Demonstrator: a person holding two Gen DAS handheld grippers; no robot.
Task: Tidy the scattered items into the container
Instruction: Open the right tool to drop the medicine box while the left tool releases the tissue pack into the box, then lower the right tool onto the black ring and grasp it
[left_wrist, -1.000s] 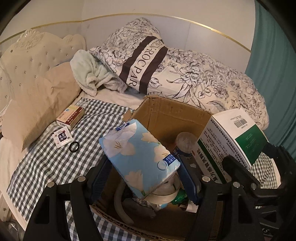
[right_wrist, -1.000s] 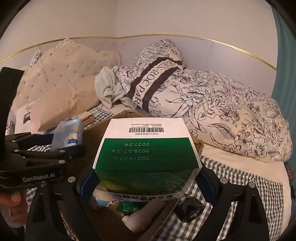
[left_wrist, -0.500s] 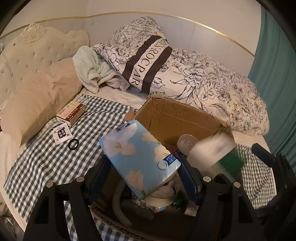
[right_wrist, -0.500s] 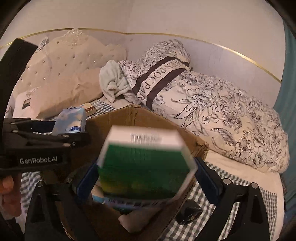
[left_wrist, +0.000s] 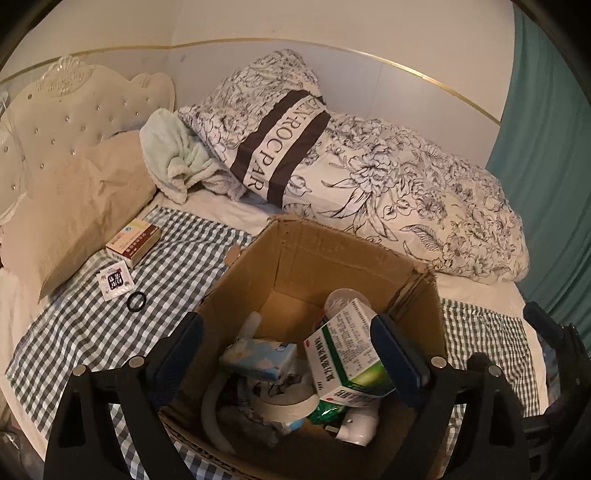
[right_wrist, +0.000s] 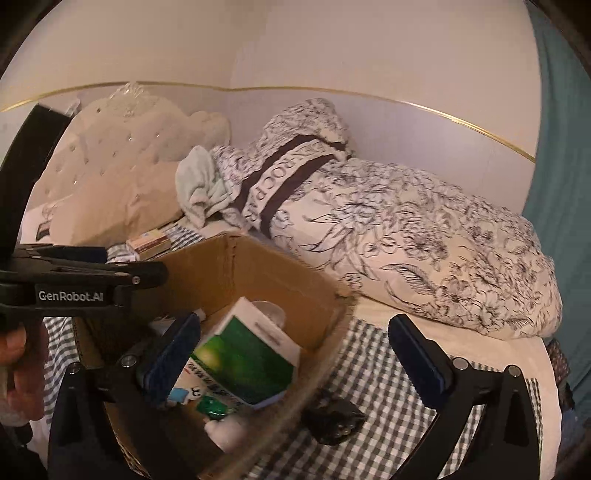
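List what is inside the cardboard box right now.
Inside the cardboard box: a green-and-white medicine box leaning tilted, a blue floral tissue pack, a roll of tape, a grey hose and a white plug. Whatever lies beneath them is covered.

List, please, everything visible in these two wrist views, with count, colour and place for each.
cardboard box: one, brown, open, on the checked sheet
green-and-white carton: one, tilted inside the box
tissue pack: one, light blue floral, inside the box
tape roll: one, cream, inside the box
small carton: one, cream and maroon, on the sheet beside the beige pillow
sachet: one, white with dark print, on the sheet
ring: one, black, beside the sachet
dark object: one, black, on the sheet right of the box; kind unclear
floral duvet: one, white and black, behind the box
towel: one, pale green, against the duvet
left tool: black, blue pads, open over the box
right tool: black, blue pads, open
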